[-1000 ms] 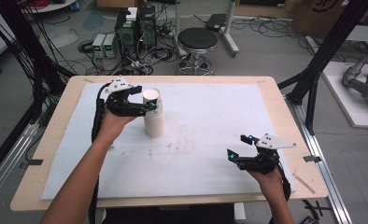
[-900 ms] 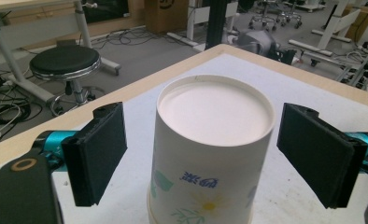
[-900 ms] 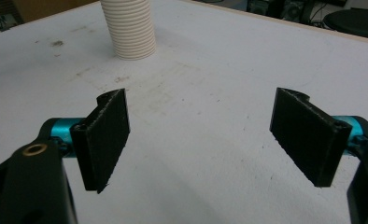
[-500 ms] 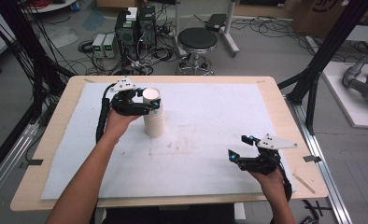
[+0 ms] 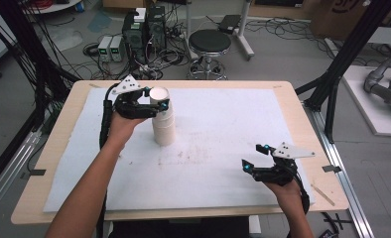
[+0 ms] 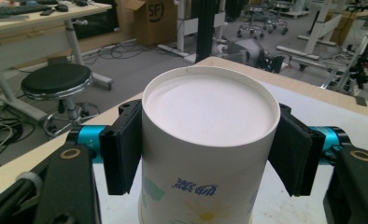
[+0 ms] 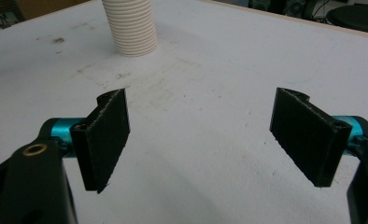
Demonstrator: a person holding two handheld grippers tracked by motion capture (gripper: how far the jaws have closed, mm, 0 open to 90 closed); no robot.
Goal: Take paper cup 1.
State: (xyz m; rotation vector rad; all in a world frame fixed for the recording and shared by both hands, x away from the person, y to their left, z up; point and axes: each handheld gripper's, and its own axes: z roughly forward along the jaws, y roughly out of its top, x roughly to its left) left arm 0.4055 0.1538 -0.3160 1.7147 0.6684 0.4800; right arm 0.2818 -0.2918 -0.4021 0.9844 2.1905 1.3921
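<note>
Cups (image 5: 162, 119) stacked at ten o'clock on our worktop (image 5: 283, 94); our left gripper (image 6: 205, 154) has just closed onto the top cup (image 6: 210, 140). Right gripper (image 7: 205, 140) gapes at five o'clock, open surface between.

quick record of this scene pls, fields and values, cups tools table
work: lifting the top cup off a stack
top cup: upside down, flower print, between the left tool's pads
stack: upside-down paper cups, upright on the table's left half
left tool: jaws have just been closing, pads pressed on the top cup's sides
right tool: open, holds nothing, low over the table's right front
table: white sheet with faint smudges, wooden rim
</note>
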